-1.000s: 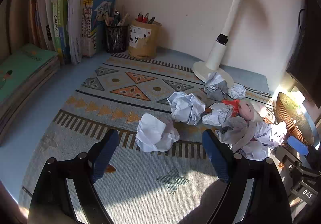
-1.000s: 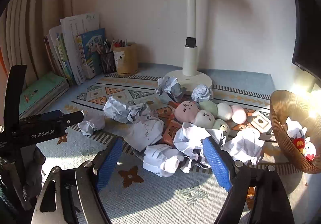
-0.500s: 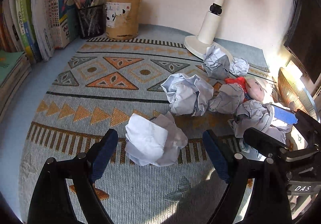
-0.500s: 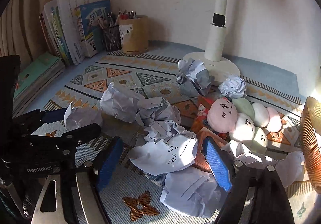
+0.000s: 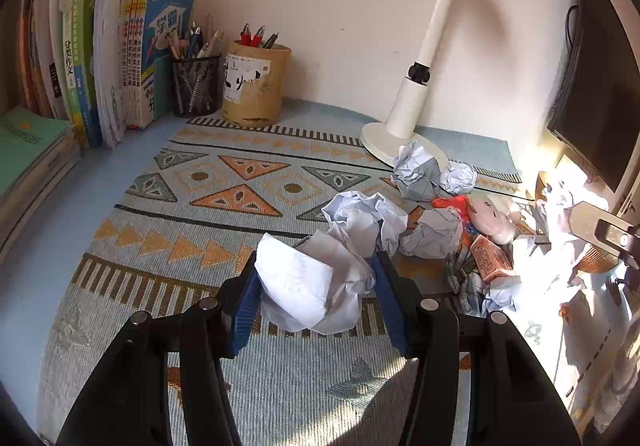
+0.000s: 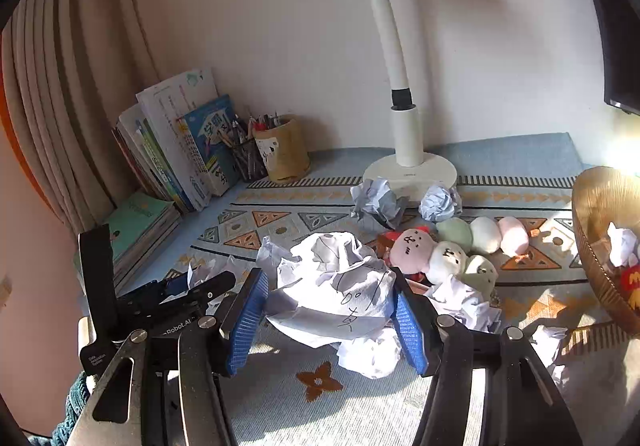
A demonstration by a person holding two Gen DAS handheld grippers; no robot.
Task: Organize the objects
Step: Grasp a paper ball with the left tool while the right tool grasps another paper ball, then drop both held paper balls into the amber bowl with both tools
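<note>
1. Left tool [image 5: 316, 298] is closing on a white crumpled paper ball [image 5: 312, 286], both blue pads already against its sides, where a second ago it stood wide open with the ball lying loose on the patterned mat [image 5: 224, 190] near the worktop's front edge.
2. Right tool [image 6: 330, 316] has also gone from open to clamped: it grips a bigger crumpled sheet with handwriting [image 6: 340, 286], which looks lifted clear of the litter below it.
3. My reading: with both tools loaded, two scraps are ready to be carried off, and several paper wads [image 6: 376, 202] still lie mid-mat around the plush toys [image 6: 448, 246].
4. Toward the worktop's right edge, a woven basket [image 6: 592, 206] already holds crumpled paper and something red; probably the drop-off.
5. At the back left corner stand a mesh pen cup [image 5: 196, 86] and a tan pen holder [image 5: 254, 86], both holding pens, beside the upright books [image 5: 120, 58].
</note>
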